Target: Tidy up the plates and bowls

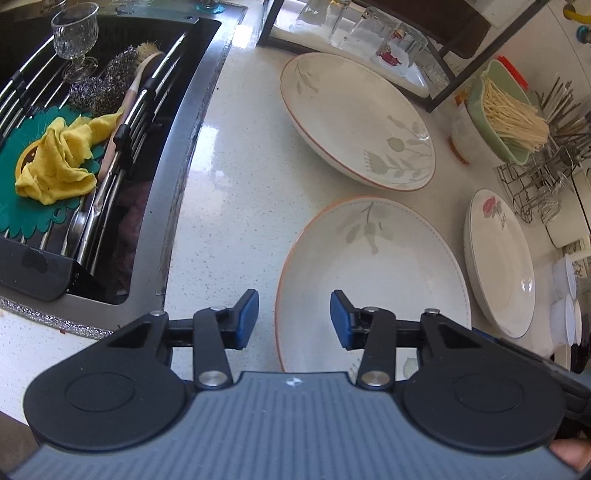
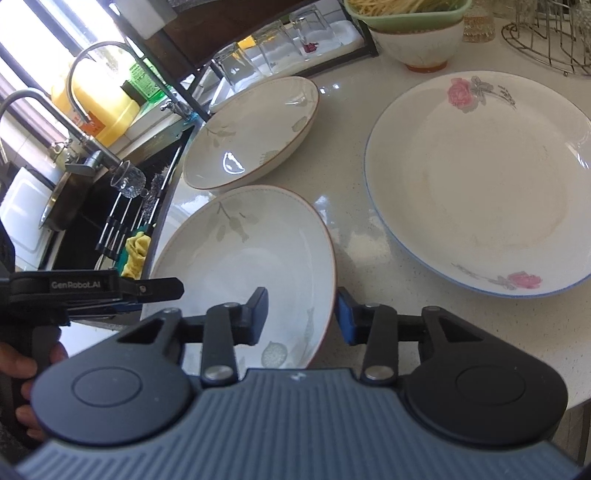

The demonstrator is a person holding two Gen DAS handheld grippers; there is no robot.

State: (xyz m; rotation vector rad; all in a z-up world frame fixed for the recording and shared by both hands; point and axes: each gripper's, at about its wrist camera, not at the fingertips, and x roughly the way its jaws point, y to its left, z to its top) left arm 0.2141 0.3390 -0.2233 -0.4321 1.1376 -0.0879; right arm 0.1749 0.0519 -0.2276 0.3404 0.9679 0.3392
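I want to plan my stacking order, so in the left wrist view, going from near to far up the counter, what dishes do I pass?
Left gripper straddling the near rim → near leaf-pattern bowl → far leaf-pattern bowl → upturned glasses on the rack at the back.

A pale speckled countertop [image 1: 229, 192] fills the middle of both views, glossy with bright daylight glare. At upper left a dark sink [image 1: 192, 122] is sunk into it. In the right wrist view a curved metal tap [image 2: 79, 70] stands before a bright window [image 2: 44, 22] at upper left
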